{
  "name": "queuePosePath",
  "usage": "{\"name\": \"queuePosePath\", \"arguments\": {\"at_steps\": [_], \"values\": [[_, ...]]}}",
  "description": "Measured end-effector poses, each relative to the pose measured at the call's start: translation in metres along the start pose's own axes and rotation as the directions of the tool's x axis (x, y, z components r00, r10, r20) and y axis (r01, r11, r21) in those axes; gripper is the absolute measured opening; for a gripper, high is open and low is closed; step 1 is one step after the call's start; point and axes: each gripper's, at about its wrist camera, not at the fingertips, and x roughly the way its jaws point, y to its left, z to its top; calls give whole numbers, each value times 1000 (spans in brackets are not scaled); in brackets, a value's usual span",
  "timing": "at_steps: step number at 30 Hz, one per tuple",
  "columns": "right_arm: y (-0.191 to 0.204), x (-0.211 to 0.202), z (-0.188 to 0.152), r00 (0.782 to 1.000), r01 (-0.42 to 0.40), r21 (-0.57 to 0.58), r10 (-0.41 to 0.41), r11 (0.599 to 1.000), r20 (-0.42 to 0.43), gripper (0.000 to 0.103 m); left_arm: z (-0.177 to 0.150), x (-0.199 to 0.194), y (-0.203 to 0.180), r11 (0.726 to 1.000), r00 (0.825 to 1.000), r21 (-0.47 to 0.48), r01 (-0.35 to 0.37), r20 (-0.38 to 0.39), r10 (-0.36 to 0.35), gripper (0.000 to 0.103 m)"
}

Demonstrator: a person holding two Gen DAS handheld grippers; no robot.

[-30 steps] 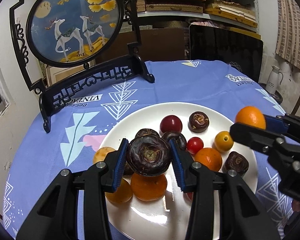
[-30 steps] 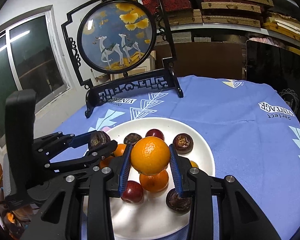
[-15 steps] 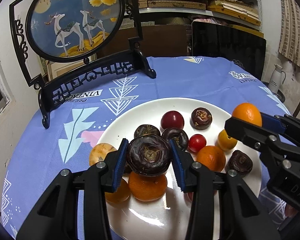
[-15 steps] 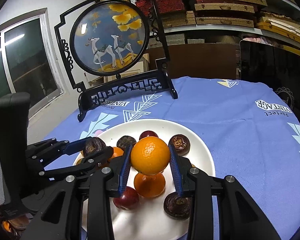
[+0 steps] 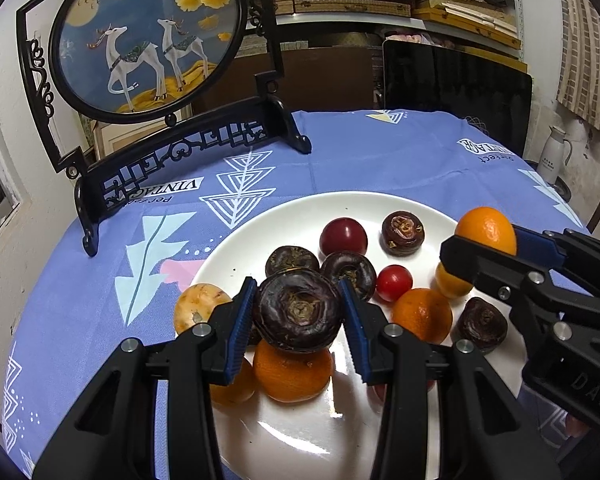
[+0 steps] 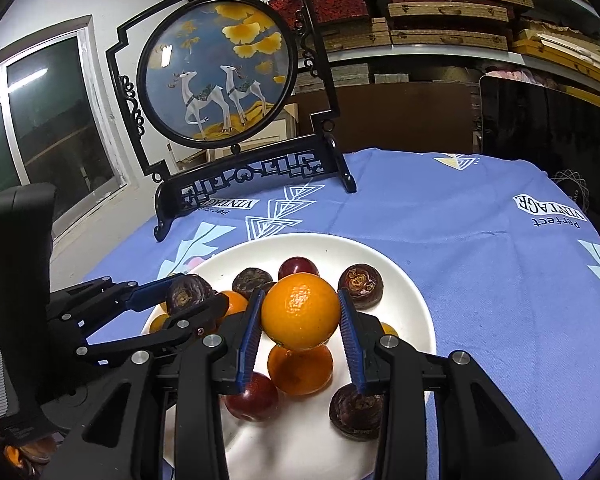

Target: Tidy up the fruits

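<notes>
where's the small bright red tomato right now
In the left wrist view the small red tomato lies on the white plate, right of centre, between a dark water chestnut on its left and an orange just below right.

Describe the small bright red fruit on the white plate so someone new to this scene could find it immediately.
Start at the white plate on the blue tablecloth. Near its middle, between a dark brown water chestnut and an orange, lies the cherry tomato. It is the smallest fruit there, glossy and bright red, unlike the larger, darker red plum behind it.
</notes>
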Motion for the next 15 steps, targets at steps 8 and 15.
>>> {"name": "queuePosePath", "arguments": {"at_steps": [8, 15], "values": [[-4, -9, 0, 996, 49, 21, -51, 999, 74, 90, -1, -8, -1, 1000, 998, 5, -28, 54, 27, 85], [-6, -12, 0, 996, 18, 35, -21, 999, 84, 90, -1, -21, -4, 999, 992, 25, -28, 120, 25, 89]]}}
